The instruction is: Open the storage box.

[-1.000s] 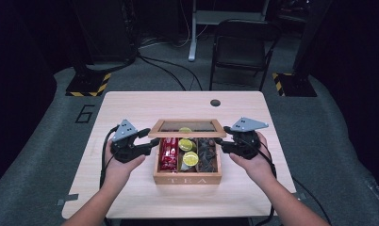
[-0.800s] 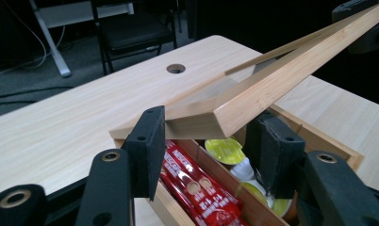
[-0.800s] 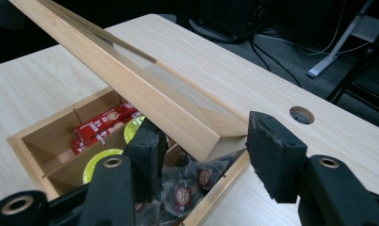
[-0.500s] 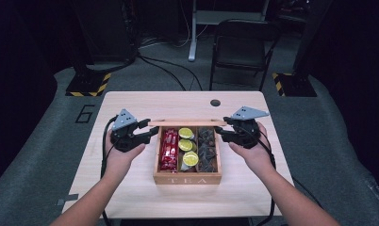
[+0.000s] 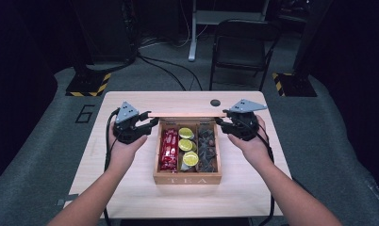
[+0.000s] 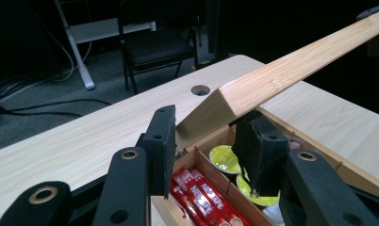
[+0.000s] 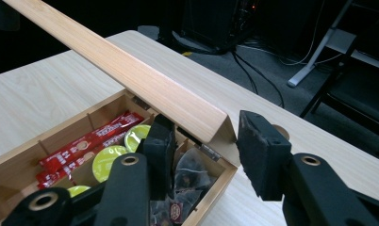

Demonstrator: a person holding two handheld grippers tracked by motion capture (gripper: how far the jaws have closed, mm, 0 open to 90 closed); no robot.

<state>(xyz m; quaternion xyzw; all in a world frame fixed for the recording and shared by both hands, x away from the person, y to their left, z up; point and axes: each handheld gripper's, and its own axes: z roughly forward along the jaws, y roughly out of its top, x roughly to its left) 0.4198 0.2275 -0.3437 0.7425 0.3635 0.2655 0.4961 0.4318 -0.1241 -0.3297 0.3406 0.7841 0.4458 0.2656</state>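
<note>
Fingers of both my grippers (left (image 5: 152,123), right (image 5: 219,121)) straddle the hinged pale wooden lid (image 5: 186,114) corners unclenched, propping it open.

You have one wooden tea box (image 5: 187,179) with one raised wooden lid (image 5: 186,114) at its 12 o'clock edge. Inside you can count three compartments, three round lime-green capsules (image 5: 185,145) and about three red sachets (image 5: 168,149). Dark tea bags (image 5: 207,148) are too jumbled to count.

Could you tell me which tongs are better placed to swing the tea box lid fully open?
Neither clearly: the left tongs and right tongs each sit open around one corner of the raised lid above the tea box, so both together suit best.
</note>
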